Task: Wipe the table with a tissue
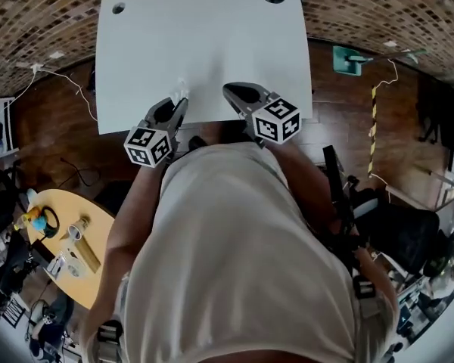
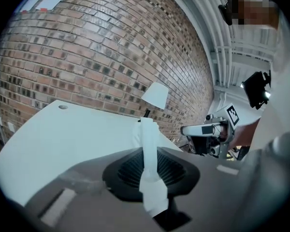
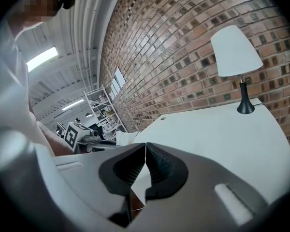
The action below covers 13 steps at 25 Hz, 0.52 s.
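While the head view gives us only a white scrap at the tip of the left claw (image 1: pixel 180 103), the left gripper view shows the tissue (image 2: pixel 149 164) plainly. It is a twisted strip standing upright between the ribbed pads, which are clamped on it, and its top pokes out past the tips. The right claw (image 1: pixel 231 91) appears from above in the head view, but only the right gripper view shows its pads pressed together at the tips, holding nothing. Both claws hang over the near edge of the table (image 1: pixel 204 44), either side of its middle. The tissue is above that edge, and we cannot tell whether it touches the top. The white table carries a lamp (image 3: pixel 238 52) at its far right corner and has a small hole (image 1: pixel 118 8) near the far left corner. A brick wall (image 2: pixel 87 57) runs behind it.
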{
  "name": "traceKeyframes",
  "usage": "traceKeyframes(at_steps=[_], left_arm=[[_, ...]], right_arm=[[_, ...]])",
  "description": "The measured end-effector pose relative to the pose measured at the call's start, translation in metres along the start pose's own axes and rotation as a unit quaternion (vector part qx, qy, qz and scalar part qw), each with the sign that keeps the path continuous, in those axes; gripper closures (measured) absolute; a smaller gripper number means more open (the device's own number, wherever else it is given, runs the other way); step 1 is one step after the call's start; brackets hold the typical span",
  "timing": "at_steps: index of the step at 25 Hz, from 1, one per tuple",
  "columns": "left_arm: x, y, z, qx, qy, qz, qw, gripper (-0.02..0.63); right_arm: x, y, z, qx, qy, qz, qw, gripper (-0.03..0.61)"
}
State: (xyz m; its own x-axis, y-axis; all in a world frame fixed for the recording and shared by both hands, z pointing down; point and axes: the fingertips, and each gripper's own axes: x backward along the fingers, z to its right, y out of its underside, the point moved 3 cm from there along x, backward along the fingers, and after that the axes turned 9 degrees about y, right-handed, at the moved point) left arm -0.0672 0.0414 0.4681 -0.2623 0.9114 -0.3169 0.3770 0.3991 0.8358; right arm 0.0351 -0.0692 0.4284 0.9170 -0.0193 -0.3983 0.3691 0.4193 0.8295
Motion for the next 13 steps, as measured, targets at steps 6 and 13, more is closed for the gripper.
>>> traceKeyframes(at_steps=[6, 13], left_arm=[[0.03, 0.016, 0.001, 0.012, 0.018, 0.019, 0.9996, 0.543], [0.077, -0.004, -0.005, 0.009, 0.013, 0.028, 0.9995, 0.543]], right_arm=[[-0.002, 0.015, -0.031, 0.014, 0.011, -0.009, 1.0, 0.569], [-0.004, 0.004, -0.071, 0.007, 0.022, -0.006, 1.0, 0.569]])
